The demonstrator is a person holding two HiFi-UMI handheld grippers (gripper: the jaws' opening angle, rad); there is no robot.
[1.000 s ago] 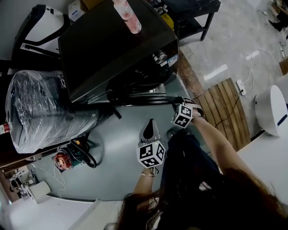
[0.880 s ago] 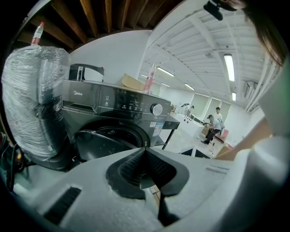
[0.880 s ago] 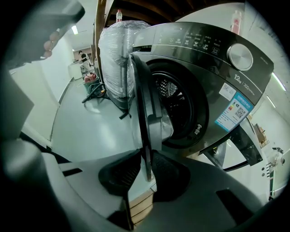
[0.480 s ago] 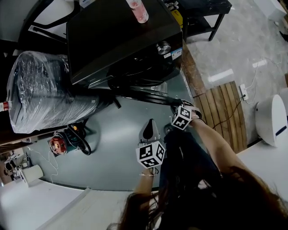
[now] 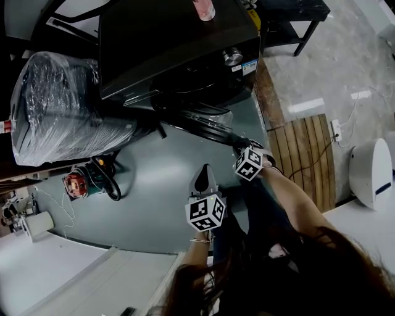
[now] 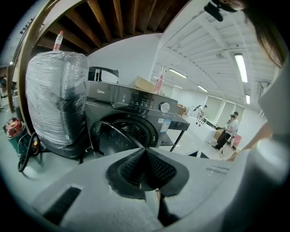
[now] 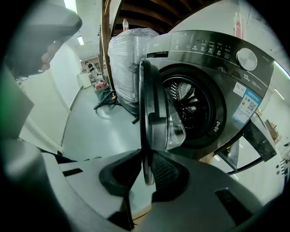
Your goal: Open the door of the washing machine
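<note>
The dark front-loading washing machine (image 5: 173, 43) stands at the top of the head view, its round glass door (image 5: 203, 126) swung out from the front. In the right gripper view the door (image 7: 156, 113) stands edge-on before the drum opening (image 7: 192, 106). My right gripper (image 7: 147, 170) is shut on the door's rim, which runs down between its pads (image 7: 166, 174); in the head view it (image 5: 237, 143) sits at the door's outer end. My left gripper (image 5: 205, 173) hangs over the floor, apart from the door, shut and empty. From the left gripper (image 6: 145, 154) the machine (image 6: 136, 102) shows ahead.
A plastic-wrapped appliance (image 5: 62, 105) stands left of the machine, with a red tool and cable (image 5: 77, 184) on the grey floor (image 5: 154, 185). A pink bottle (image 5: 203, 7) sits on the machine. Wooden slats (image 5: 302, 154) and a white round unit (image 5: 370, 170) lie to the right.
The door has swung further out from the machine's front, with my right gripper moving along at its outer end. My left gripper has drifted slightly, staying shut.
</note>
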